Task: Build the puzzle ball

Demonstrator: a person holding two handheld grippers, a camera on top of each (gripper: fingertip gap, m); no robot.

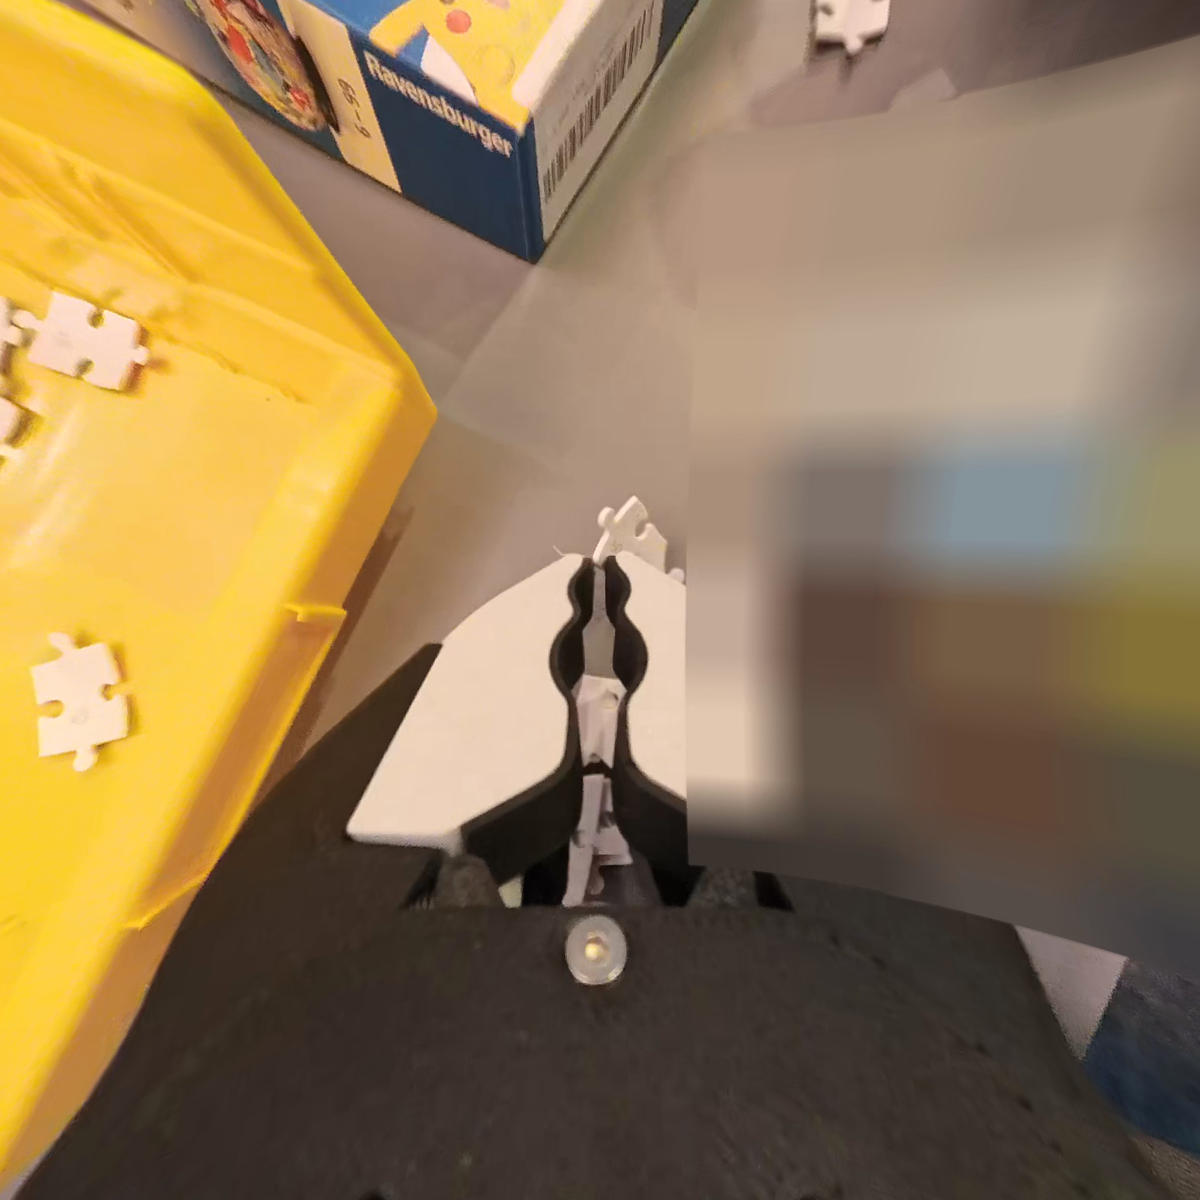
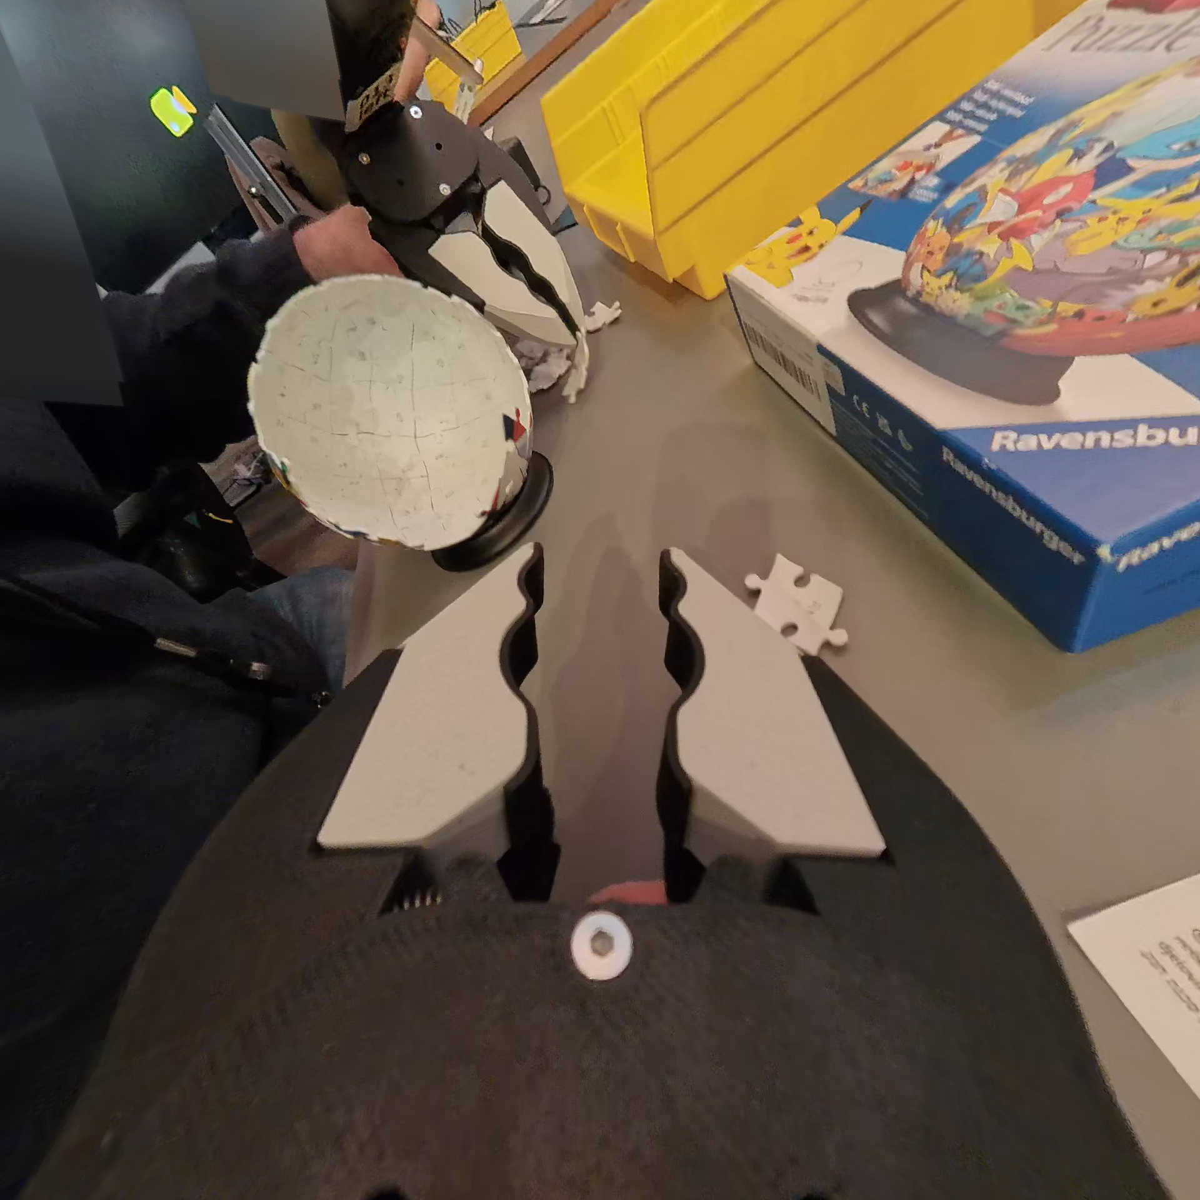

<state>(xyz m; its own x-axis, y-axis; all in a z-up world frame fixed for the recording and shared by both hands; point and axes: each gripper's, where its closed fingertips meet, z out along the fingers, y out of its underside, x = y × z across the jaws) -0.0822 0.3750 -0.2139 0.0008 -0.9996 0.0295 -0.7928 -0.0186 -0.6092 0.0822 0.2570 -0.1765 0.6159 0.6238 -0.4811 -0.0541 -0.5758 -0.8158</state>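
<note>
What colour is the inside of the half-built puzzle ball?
White inside the puzzle ball, shown best in the right wrist view.

Both wrist views, near tabletop, share the box (image 1: 454, 130).

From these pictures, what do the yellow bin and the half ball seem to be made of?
Yellow bin: probably moulded plastic, smooth and slightly glossy, with ribbed walls. Half ball: probably thin curved plastic pieces, matte white inside, with visible seams; it could be stiff card.
</note>
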